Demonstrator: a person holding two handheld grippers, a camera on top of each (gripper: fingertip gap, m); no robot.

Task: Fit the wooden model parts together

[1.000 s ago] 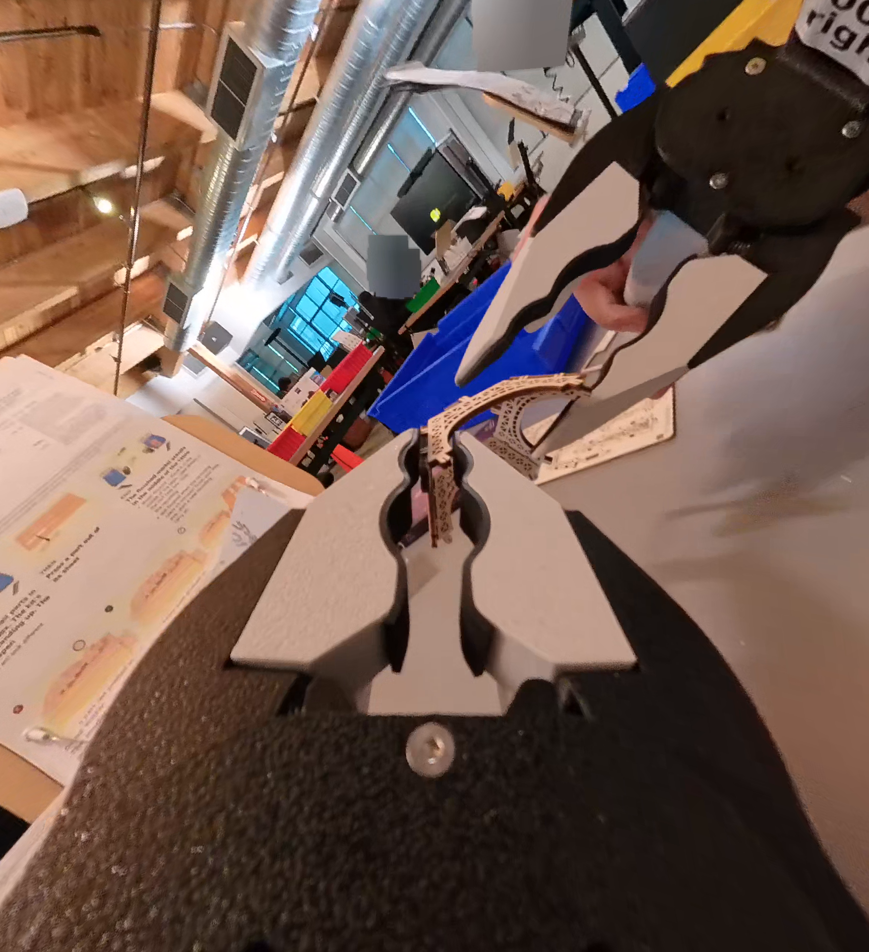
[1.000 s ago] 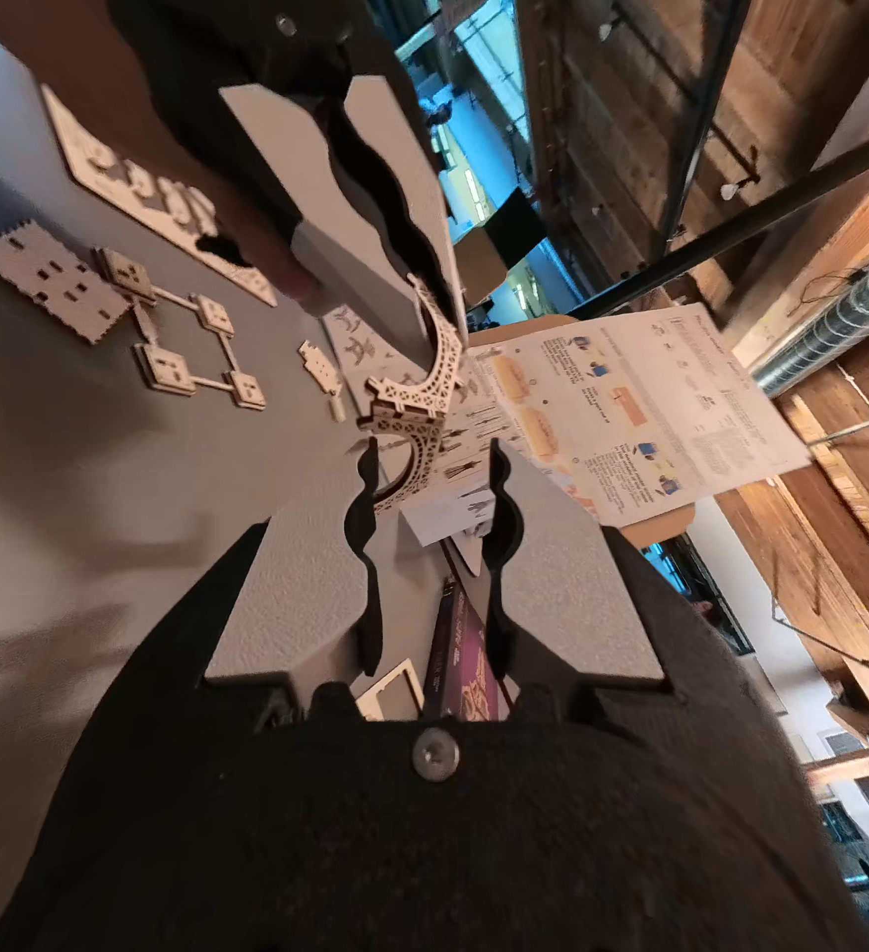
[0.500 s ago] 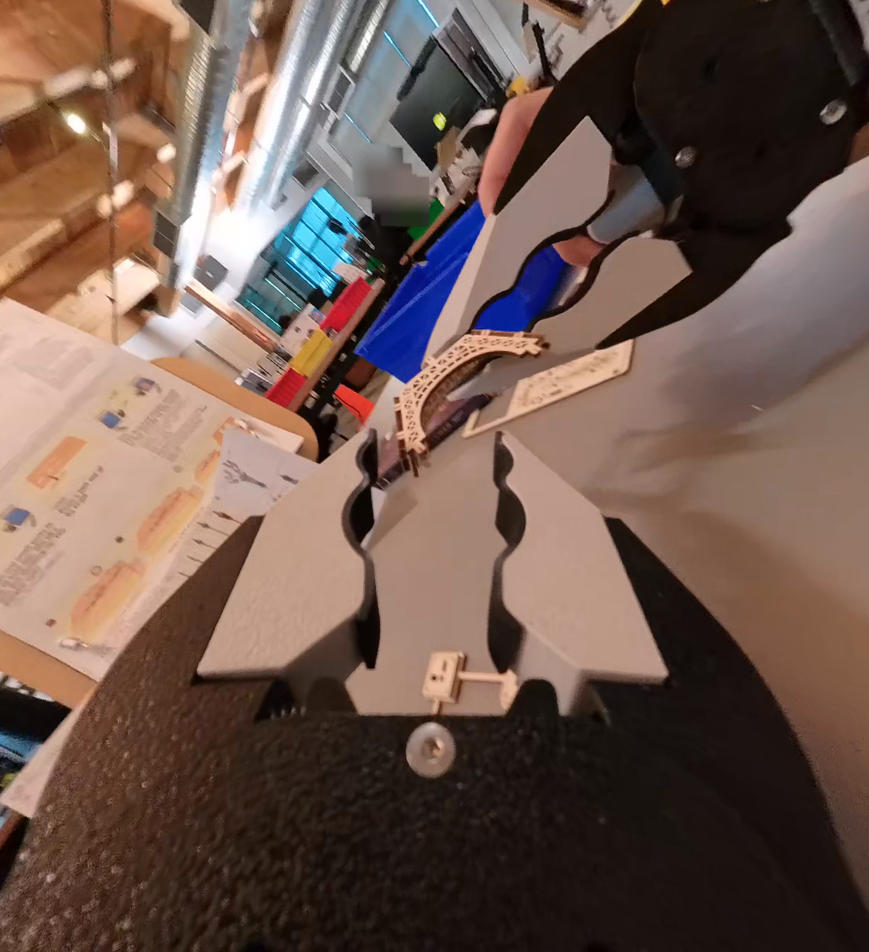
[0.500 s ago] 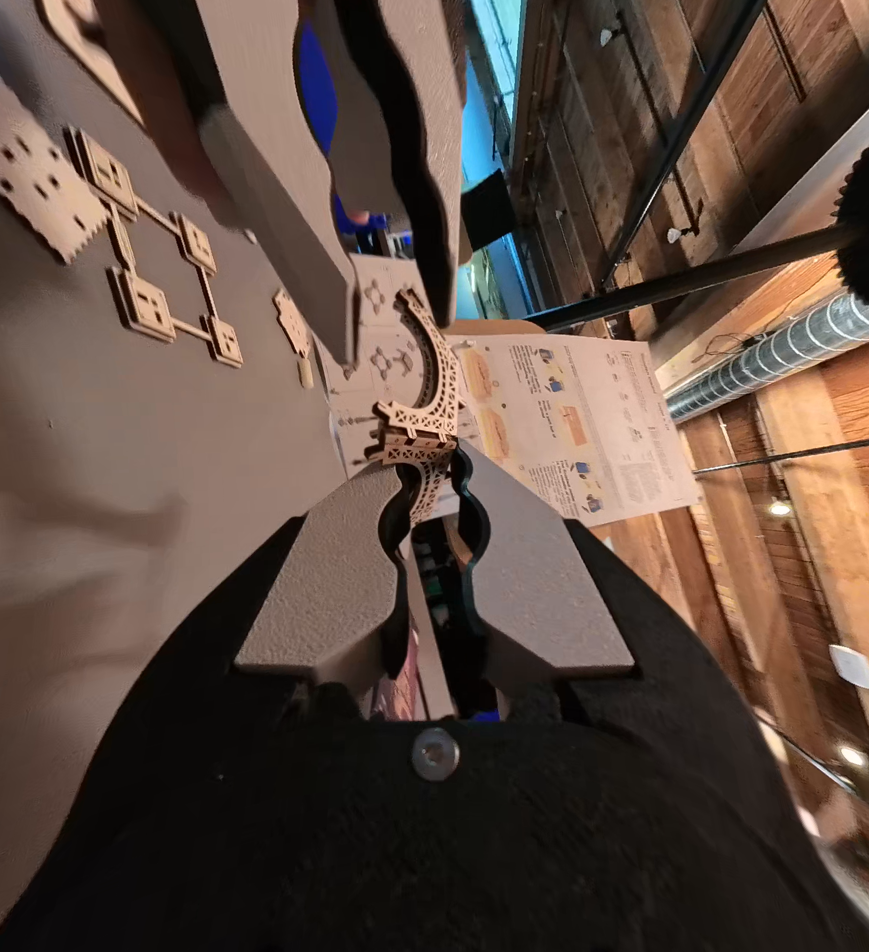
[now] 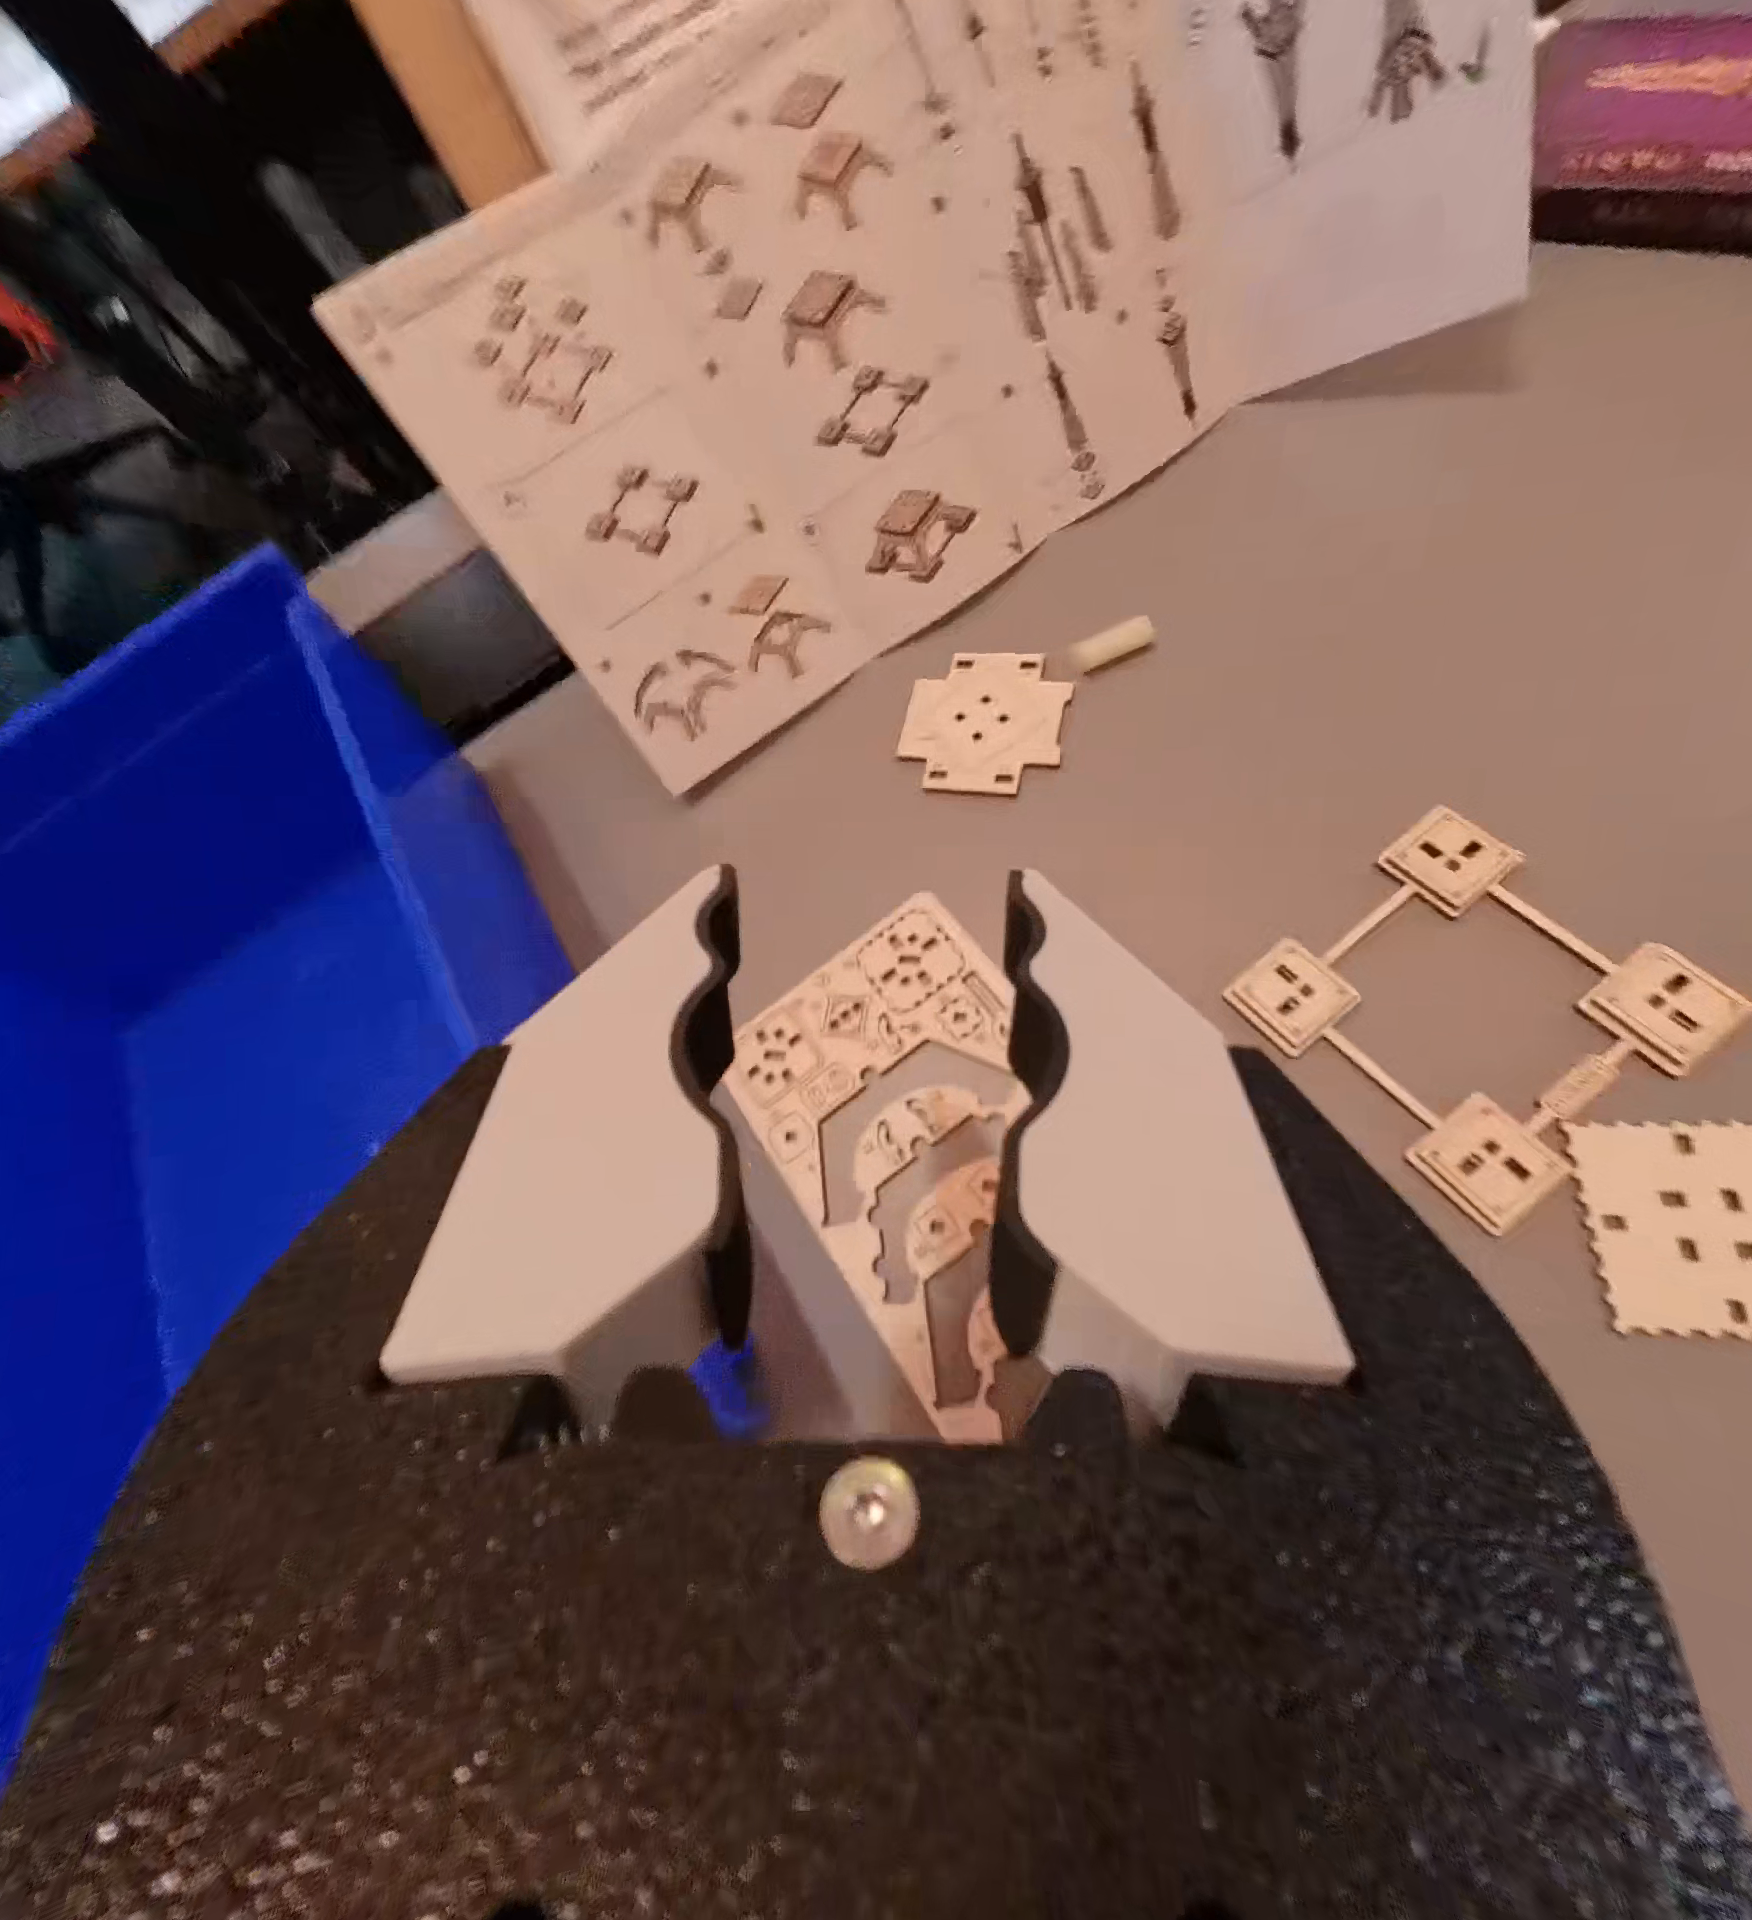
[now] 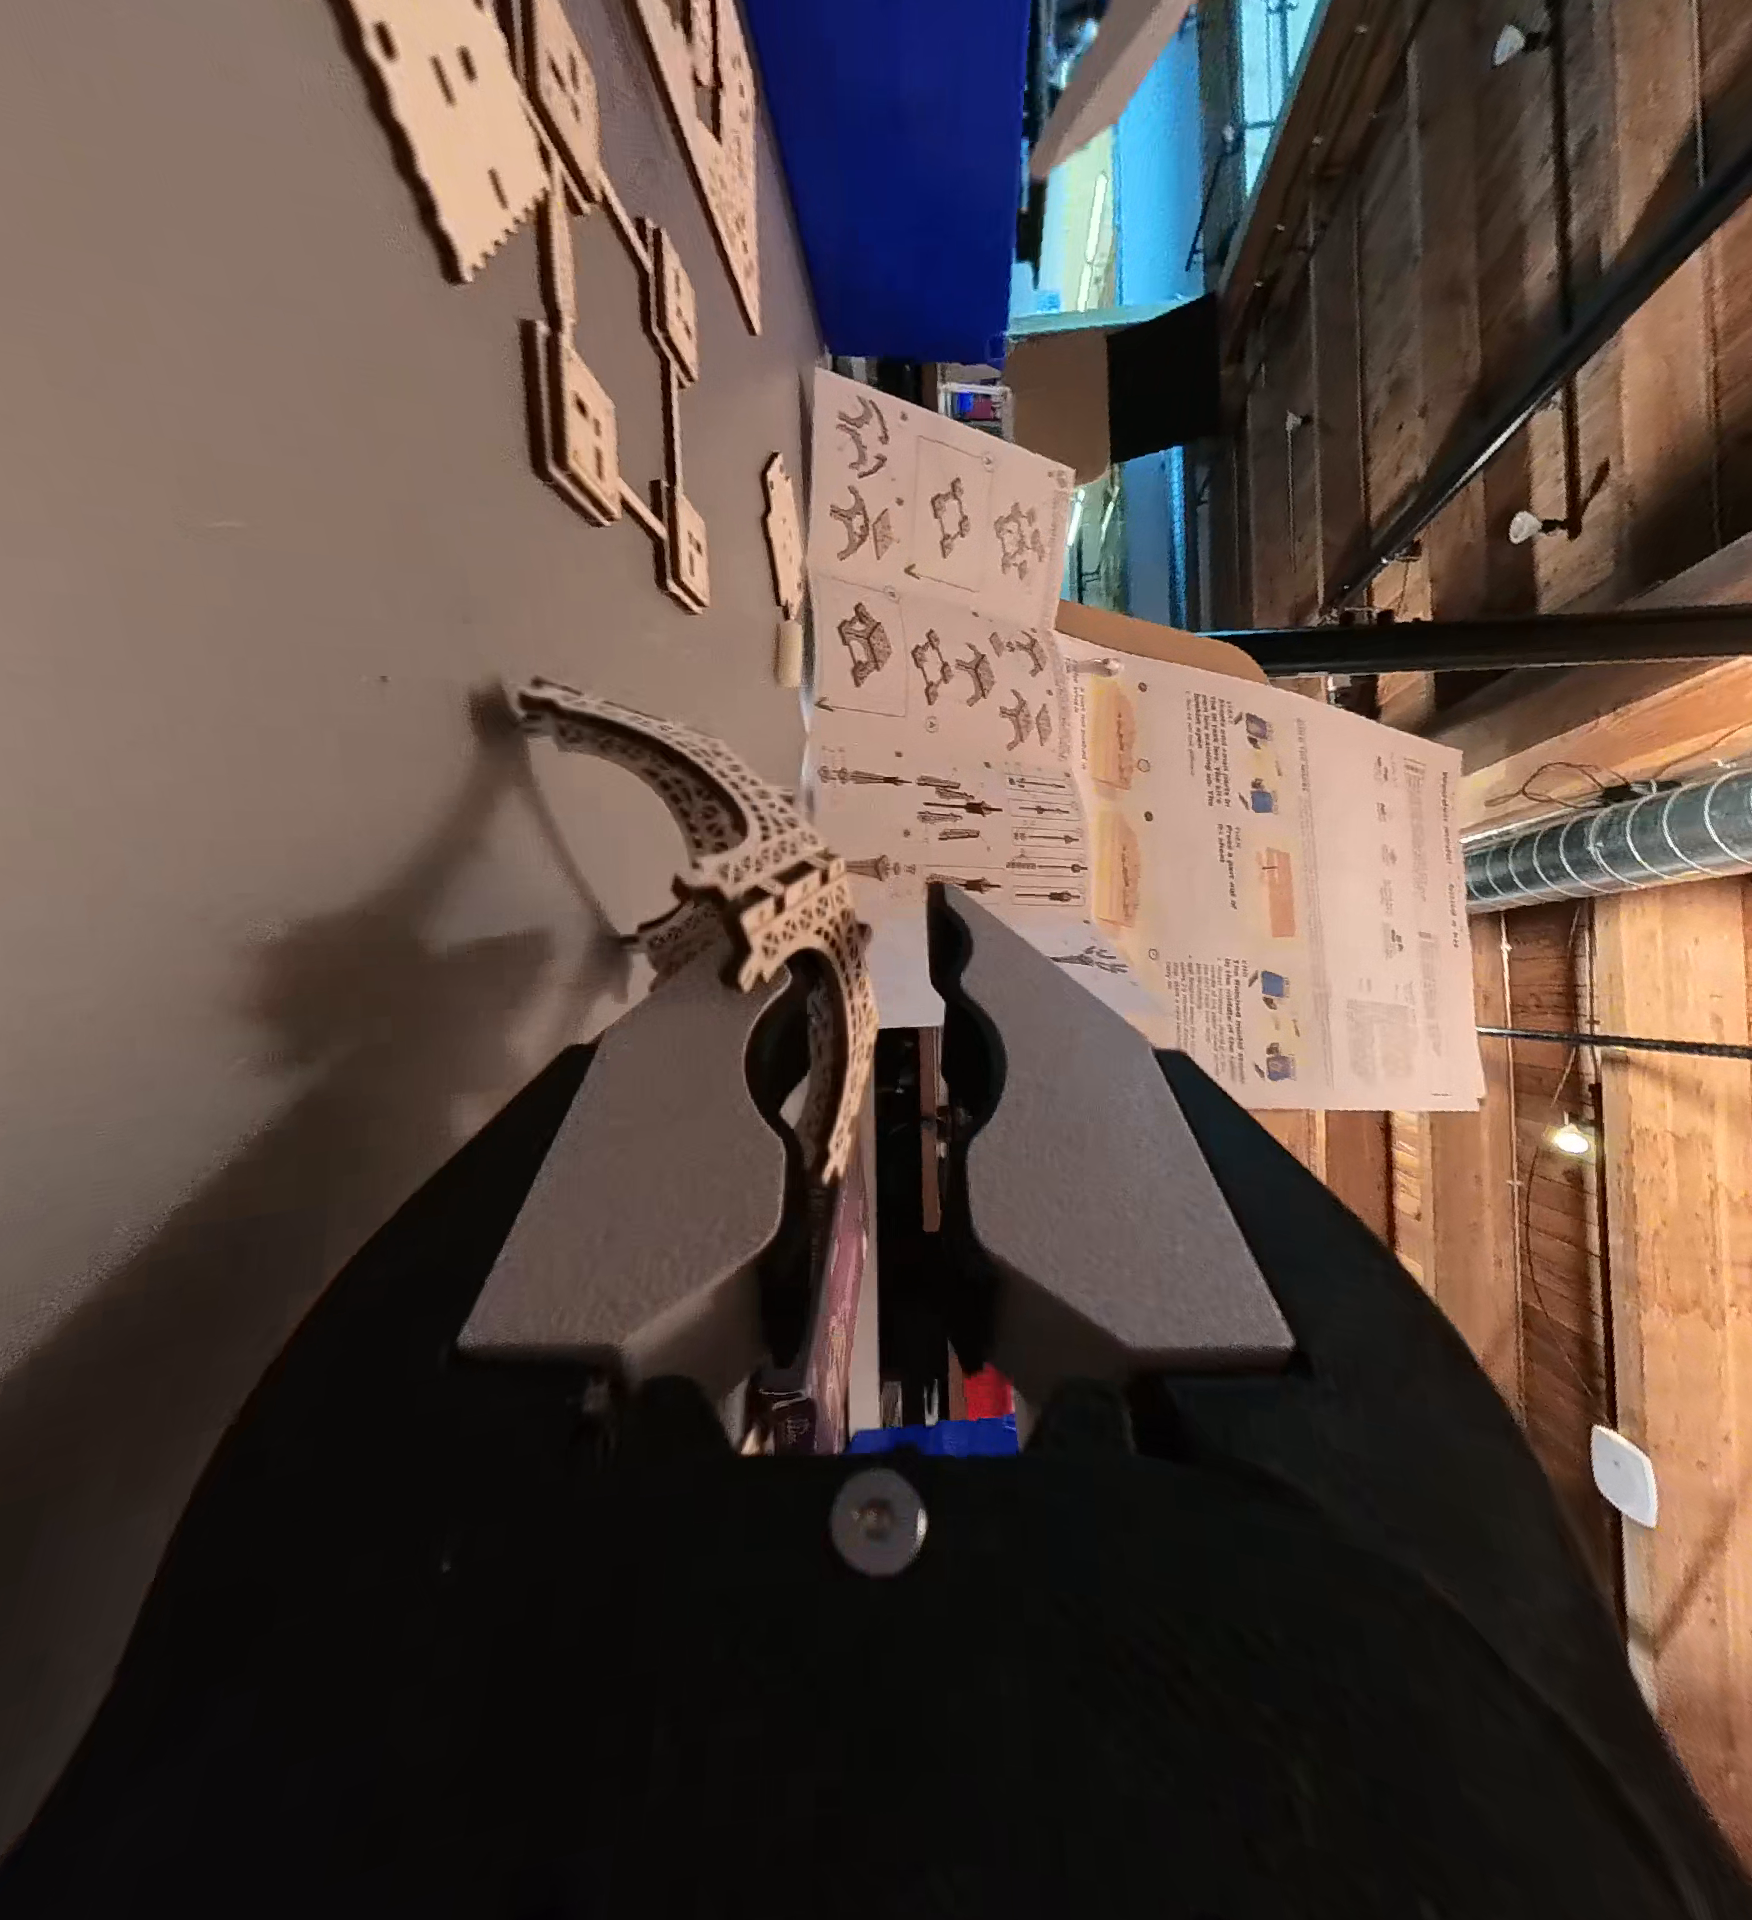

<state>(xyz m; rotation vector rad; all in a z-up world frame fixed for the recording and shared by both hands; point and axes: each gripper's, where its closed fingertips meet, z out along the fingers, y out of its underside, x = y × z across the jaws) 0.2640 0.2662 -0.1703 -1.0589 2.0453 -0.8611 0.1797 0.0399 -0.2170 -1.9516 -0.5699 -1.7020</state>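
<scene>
In the right wrist view a wooden lattice arch assembly has its far foot touching the grey table. Its near leg lies between the fingers of my right gripper, against the left finger. There is a gap to the right finger, so the jaws stand open. My left gripper is open and empty, hovering over a punched-out wooden parts sheet. A four-square wooden frame, a toothed square plate and a cross-shaped plate lie flat to its right.
A blue bin stands at the table's left edge. A folded instruction sheet lies at the back, with a small pale peg in front of it. A purple box sits at the back right.
My left gripper let go of the arch and swung down over the table. My right gripper closed on the arch, brought it down until it touched the table, and its jaws have widened.
</scene>
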